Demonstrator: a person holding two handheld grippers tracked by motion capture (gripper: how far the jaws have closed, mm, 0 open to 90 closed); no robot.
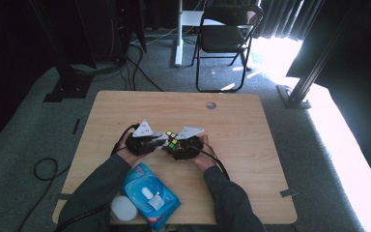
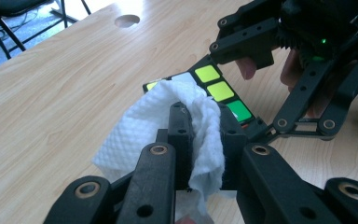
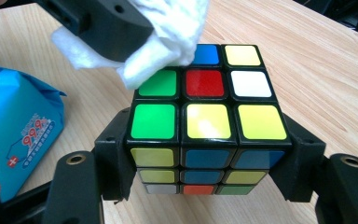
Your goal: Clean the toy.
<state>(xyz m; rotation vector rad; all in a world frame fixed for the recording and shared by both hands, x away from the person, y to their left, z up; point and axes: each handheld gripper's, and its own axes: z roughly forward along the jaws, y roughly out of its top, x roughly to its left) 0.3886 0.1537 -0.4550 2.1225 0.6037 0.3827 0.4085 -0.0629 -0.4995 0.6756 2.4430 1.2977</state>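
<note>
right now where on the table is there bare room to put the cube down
Bare wood on the table right of the right gripper, and along the far edge by the round hole. Crowded near-left: wet wipes pack, white lid.

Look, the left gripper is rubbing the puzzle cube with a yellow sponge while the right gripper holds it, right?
Not a yellow sponge: the left gripper pinches a white wipe and presses it on the puzzle cube, as the left gripper view shows. The right gripper does hold the cube.
</note>
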